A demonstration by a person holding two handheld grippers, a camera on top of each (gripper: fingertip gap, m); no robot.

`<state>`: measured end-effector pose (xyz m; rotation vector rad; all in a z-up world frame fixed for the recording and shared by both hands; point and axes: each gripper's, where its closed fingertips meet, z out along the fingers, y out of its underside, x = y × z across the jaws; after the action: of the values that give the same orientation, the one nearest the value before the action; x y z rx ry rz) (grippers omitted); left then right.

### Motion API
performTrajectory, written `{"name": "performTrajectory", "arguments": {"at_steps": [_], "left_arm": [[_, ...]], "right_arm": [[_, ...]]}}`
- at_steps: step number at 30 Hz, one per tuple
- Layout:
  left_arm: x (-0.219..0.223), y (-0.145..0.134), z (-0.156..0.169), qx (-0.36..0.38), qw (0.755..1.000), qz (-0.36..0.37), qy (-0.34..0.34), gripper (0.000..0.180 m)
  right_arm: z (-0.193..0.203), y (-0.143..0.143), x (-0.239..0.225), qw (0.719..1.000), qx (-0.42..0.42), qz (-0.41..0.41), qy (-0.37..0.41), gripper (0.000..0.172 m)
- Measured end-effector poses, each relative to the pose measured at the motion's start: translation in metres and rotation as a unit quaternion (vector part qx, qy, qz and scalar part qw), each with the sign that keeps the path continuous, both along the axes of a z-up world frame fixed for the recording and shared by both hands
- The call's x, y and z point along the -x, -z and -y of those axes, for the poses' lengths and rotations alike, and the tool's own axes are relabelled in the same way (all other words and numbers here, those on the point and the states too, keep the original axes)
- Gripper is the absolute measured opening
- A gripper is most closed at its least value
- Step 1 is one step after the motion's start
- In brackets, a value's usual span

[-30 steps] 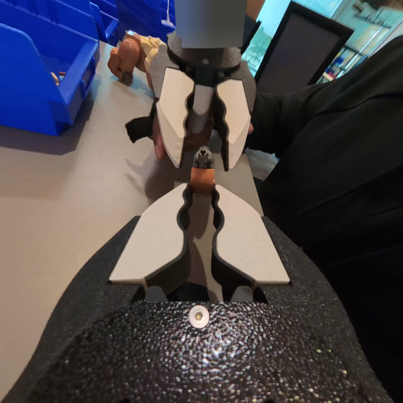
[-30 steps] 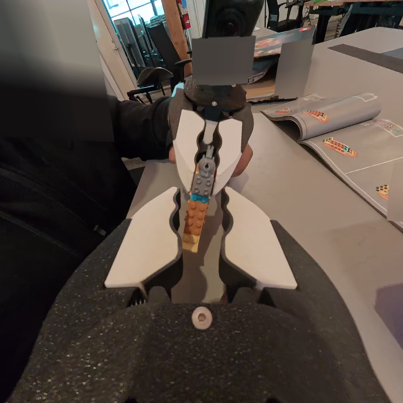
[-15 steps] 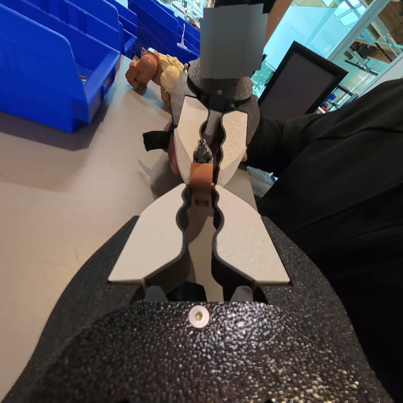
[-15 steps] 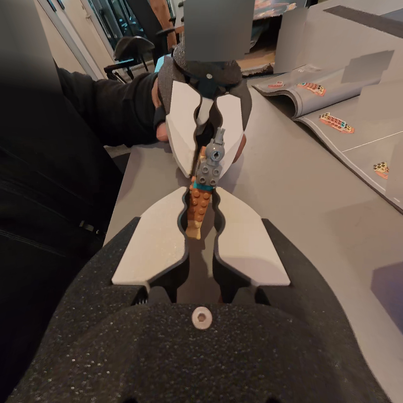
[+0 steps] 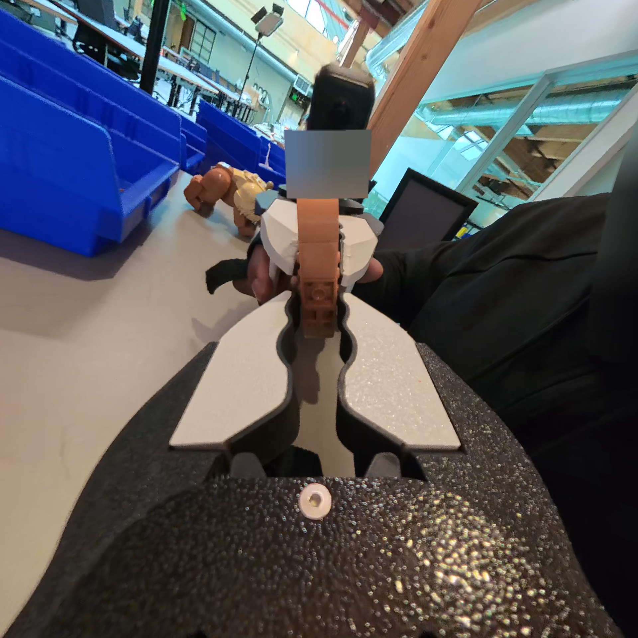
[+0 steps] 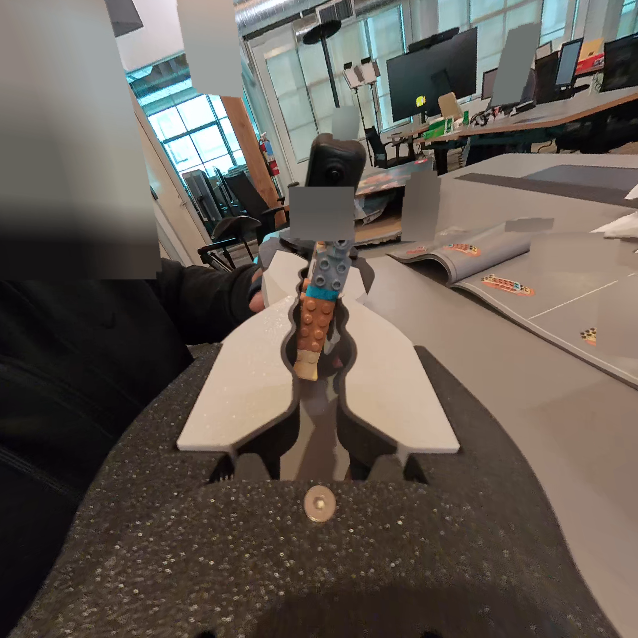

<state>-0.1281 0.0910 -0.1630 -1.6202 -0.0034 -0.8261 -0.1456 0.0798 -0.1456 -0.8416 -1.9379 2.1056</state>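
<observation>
a narrow strip of toy bricks [image 6: 316,328] hangs in the air between the two grippers, above the near edge of the grey worktop [image 6: 483,397], and each gripper has one end of it. in the right wrist view it reads, from near to far, as a tan end piece, an orange-brown studded run, a thin teal band and a grey studded plate with a small grey connector at the far tip. in the left wrist view only its brown underside [image 5: 317,276] shows.

the right gripper [image 6: 317,310] has its jaws closed on the orange-brown part, the pads [image 6: 266,331] hugging the strip's two long sides. the left gripper [image 5: 316,310] has its jaws closed on the far, grey end, with the wavy pads [image 5: 362,331] close against the sides.

it looks light and rigid, hard smooth plastic that would slip if pinched only by a corner. the weak points are likely the joints between pieces, so bending or twisting between the two grips could pop it apart. holding across the flat long sides, close to a joint, seems the safest hold.

further out, a hand [image 5: 262,276] wraps each gripper and a black sleeve [image 5: 483,293] fills the near right of the left wrist view. a brown and cream brick figure [image 5: 224,193] lies on the worktop at the far left, beside blue bins [image 5: 69,179]. on the right of the right wrist view an open booklet [image 6: 518,276] lies flat, well apart from the strip.
</observation>
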Motion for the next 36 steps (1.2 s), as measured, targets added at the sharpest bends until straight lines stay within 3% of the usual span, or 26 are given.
{"name": "performTrajectory", "arguments": {"at_steps": [3,7,12,18,36], "left_arm": [[-0.008,-0.004,0.004,-0.018,0.999,-0.002,0.030,0.020],[-0.025,-0.014,0.015,-0.058,0.991,0.009,0.120,0.020],[-0.042,-0.018,0.033,-0.079,0.963,0.006,0.259,0.020],[-0.043,-0.014,0.037,-0.066,0.933,0.002,0.353,0.020],[-0.051,-0.006,0.032,-0.028,0.922,-0.004,0.386,0.020]], "right_arm": [[0.005,-0.004,-0.007,1.000,0.004,-0.017,-0.024,0.022],[0.007,-0.013,-0.016,0.997,0.028,-0.020,-0.072,0.043],[0.005,-0.037,-0.027,0.985,0.097,-0.029,-0.143,0.055],[0.013,-0.044,-0.040,0.976,0.084,-0.059,-0.192,0.056],[0.024,-0.029,-0.046,0.973,0.059,-0.063,-0.213,0.033]]}}
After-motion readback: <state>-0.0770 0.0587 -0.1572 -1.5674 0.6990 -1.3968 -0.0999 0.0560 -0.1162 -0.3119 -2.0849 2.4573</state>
